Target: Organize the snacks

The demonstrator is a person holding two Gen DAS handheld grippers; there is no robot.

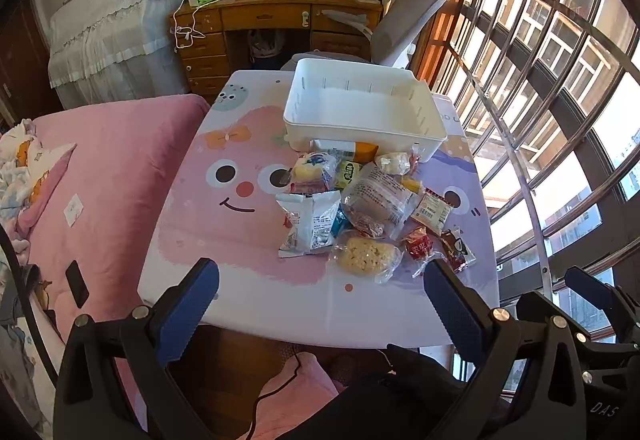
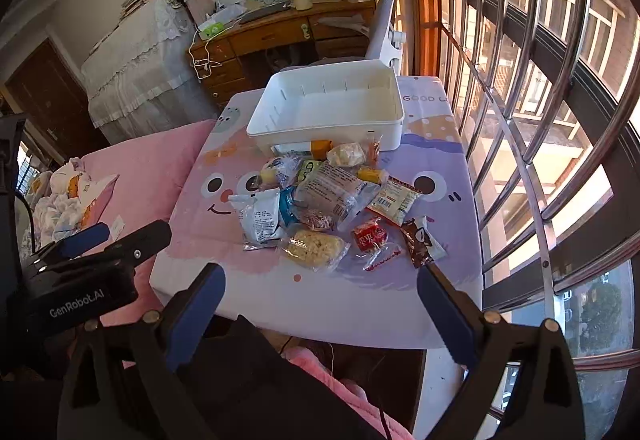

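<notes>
A heap of wrapped snacks lies on the cartoon-print table [image 1: 240,280] [image 2: 280,300]. It includes a white-and-blue bag [image 1: 310,222] [image 2: 260,218], a clear-wrapped rice cake [image 1: 366,254] [image 2: 314,248], a big clear bag [image 1: 378,200] [image 2: 330,192], a red packet [image 1: 418,244] [image 2: 370,236] and a brown packet [image 1: 456,250] [image 2: 420,242]. Behind the heap stands an empty white bin [image 1: 360,130] [image 2: 312,134]. My left gripper [image 1: 320,292] [image 2: 92,240] hovers open over the near table edge. Beside it my right gripper [image 2: 320,292] [image 1: 580,280] is open too, holding nothing.
A pink bed [image 1: 112,180] with a black phone [image 1: 76,282] adjoins the table's left side. A grey office chair [image 1: 412,12] and a wooden desk [image 1: 260,20] stand behind the bin. Barred windows [image 1: 540,120] run along the right.
</notes>
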